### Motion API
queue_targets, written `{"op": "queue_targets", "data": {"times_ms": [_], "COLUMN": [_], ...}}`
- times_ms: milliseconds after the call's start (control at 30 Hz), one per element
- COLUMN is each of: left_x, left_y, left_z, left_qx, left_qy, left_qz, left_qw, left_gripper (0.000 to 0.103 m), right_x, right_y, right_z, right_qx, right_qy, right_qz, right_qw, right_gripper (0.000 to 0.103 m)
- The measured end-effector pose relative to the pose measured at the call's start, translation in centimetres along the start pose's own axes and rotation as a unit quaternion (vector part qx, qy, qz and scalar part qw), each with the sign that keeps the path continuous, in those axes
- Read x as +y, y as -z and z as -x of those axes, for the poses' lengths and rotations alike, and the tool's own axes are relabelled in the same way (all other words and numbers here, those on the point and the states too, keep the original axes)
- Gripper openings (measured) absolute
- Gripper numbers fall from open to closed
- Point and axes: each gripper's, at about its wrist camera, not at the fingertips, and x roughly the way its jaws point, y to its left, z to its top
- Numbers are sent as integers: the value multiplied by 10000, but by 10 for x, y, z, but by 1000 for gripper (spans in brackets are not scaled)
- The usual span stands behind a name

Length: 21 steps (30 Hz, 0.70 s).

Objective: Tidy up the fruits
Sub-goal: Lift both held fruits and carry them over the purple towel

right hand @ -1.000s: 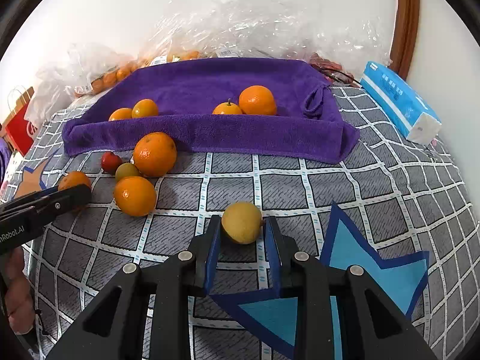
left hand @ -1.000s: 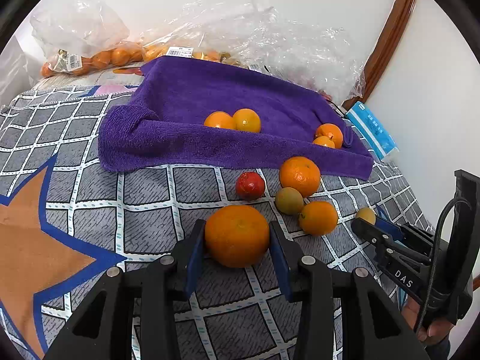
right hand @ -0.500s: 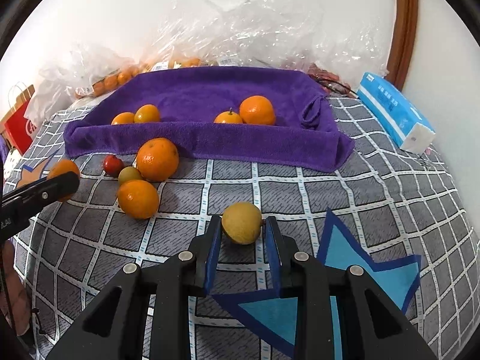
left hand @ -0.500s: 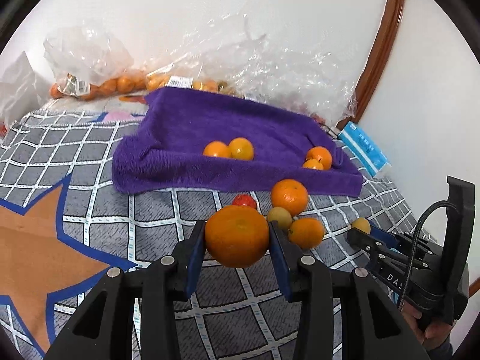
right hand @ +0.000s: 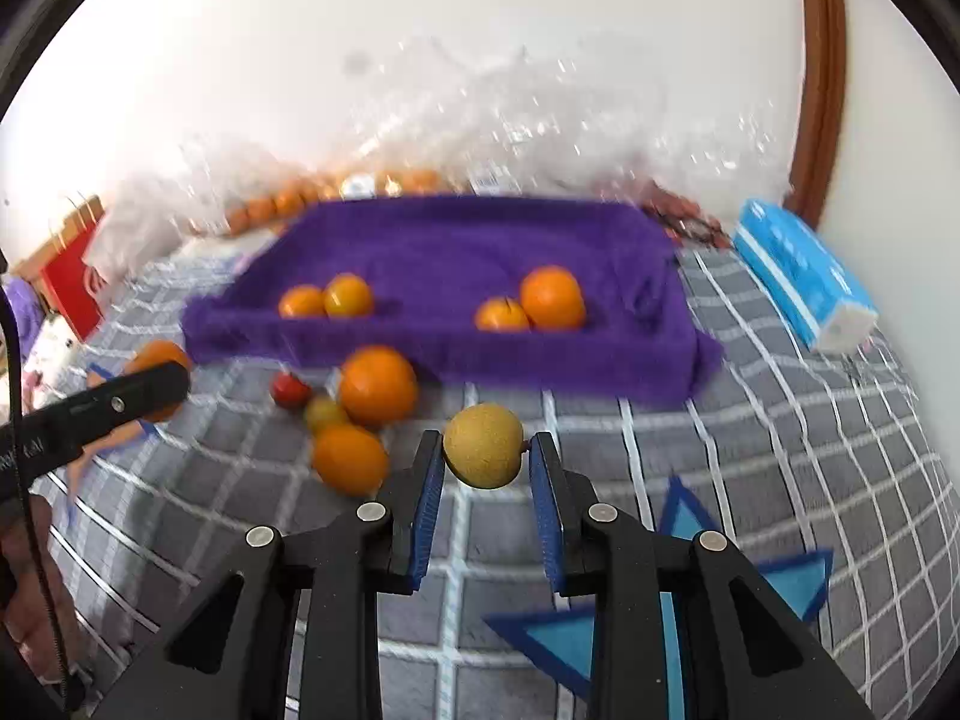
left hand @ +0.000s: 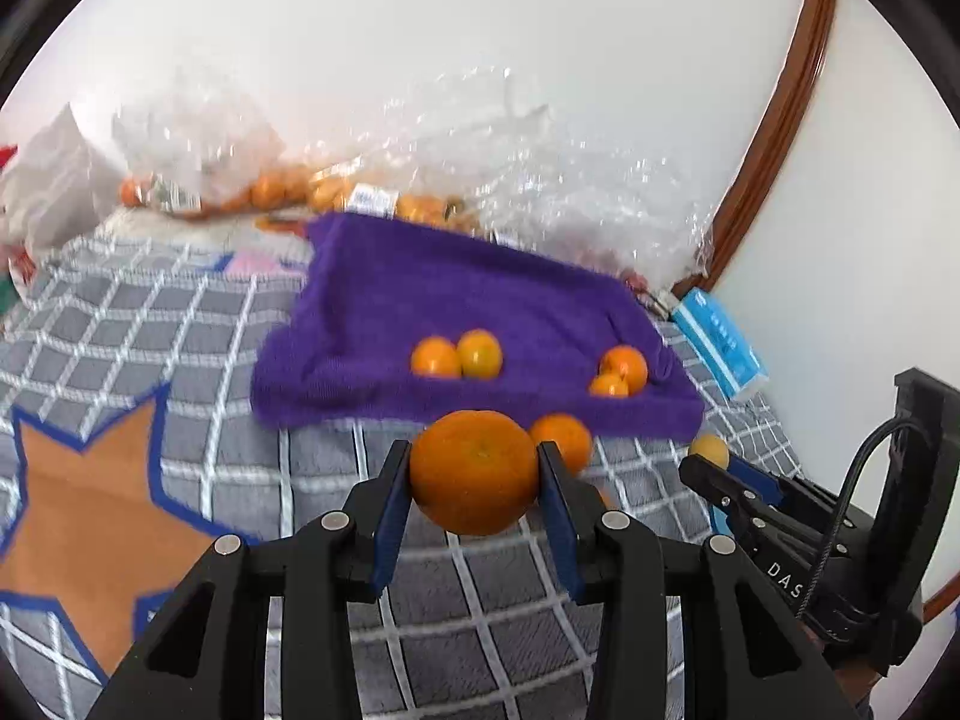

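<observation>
My left gripper (left hand: 474,474) is shut on a large orange (left hand: 474,471) and holds it above the checked bedspread. My right gripper (right hand: 485,456) is shut on a yellow-brown round fruit (right hand: 483,446), also lifted. The purple towel (left hand: 456,294) lies ahead with two pairs of small oranges on it (right hand: 327,300) (right hand: 534,300). In front of the towel lie two oranges (right hand: 378,384) (right hand: 350,457), a small green fruit (right hand: 324,413) and a small red fruit (right hand: 289,390). The right gripper shows in the left wrist view (left hand: 711,459), low at the right.
Clear plastic bags (left hand: 420,156) with more oranges lie behind the towel by the wall. A blue tissue pack (right hand: 804,282) sits right of the towel. A red bag (right hand: 72,282) stands at the far left. A wooden door frame (left hand: 774,120) runs up the right.
Both grippers have risen with their fruits off the bedspread and tilted up, so the towel and loose fruits sit lower and farther in view.
</observation>
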Motion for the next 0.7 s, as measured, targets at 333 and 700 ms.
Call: {"op": "queue_targets", "data": {"times_ms": [333,700], "left_x": [5,7], "left_y": [-46,-82], "left_z": [-11,-54], "left_qx": [-212,-327], "left_qy": [-197,-333], "left_qz": [142,312], "left_qw": [9995,9984], "left_gripper": [39,39], "right_x": [0,-15], "right_y": [-55,-101], "right_z": [-2,-27], "right_qx": [-490,-711], "right_qy": [-108,-174], "right_qz": [-76,-213], "right_qw": [9987,9971], "right_gripper": [29,29]}}
